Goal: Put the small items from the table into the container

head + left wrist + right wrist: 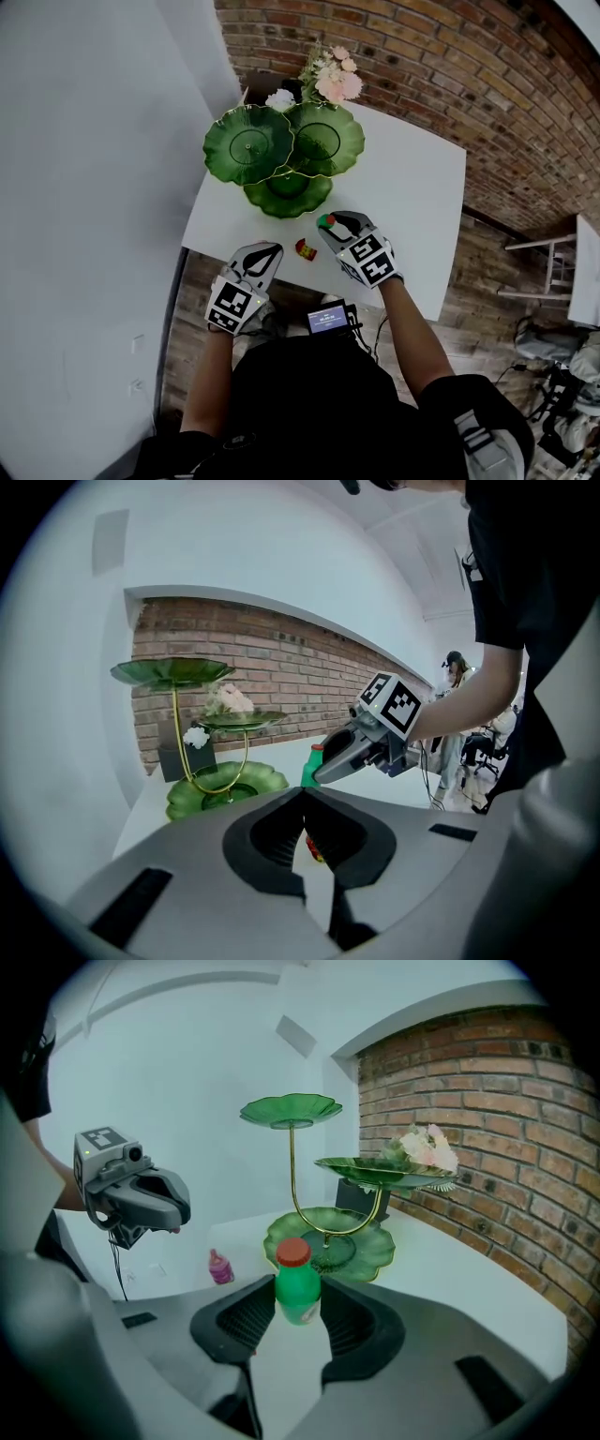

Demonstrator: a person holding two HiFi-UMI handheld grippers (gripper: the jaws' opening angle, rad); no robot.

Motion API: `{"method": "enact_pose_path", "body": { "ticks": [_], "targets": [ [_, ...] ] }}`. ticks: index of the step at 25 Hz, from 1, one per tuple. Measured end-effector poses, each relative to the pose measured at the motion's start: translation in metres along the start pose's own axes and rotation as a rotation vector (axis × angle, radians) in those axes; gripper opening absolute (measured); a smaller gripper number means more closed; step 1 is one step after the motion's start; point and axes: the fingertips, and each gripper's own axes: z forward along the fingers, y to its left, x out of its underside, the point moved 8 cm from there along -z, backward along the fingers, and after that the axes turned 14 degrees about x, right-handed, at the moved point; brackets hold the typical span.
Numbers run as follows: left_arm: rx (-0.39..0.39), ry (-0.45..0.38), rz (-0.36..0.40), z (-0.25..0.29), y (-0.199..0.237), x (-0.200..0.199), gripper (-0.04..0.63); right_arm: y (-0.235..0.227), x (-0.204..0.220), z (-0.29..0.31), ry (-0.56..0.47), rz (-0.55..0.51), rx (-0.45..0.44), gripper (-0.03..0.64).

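The right gripper is gripping a small green bottle upright between its jaws, over the white counter and near the green tiered stand. The left gripper is hanging at the counter's near edge, its jaws pressed together and holding nothing. A small red toy is lying on the counter between the two grippers.

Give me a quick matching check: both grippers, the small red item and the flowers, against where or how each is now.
1 left gripper
2 right gripper
3 small red item
4 pink flowers

A on the table between the grippers
B behind the green stand
C jaws together, empty
D closed on the green bottle

Pairs: 1-C, 2-D, 3-A, 4-B
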Motion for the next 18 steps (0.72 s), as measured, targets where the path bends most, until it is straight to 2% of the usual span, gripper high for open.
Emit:
{"method": "enact_pose_path", "body": {
  "ticks": [11, 18],
  "targets": [
    [-0.019, 0.021, -0.033, 0.002, 0.021, 0.004, 0.011, -0.018, -0.019, 0.047, -0.027, 0.028, 0.01, 0.163],
    [-0.033, 0.038, -0.054, -0.001, 0.023, 0.008, 0.011, -0.022, -0.018, 0.071, -0.031, 0.047, 0.031, 0.163]
  ]
}}
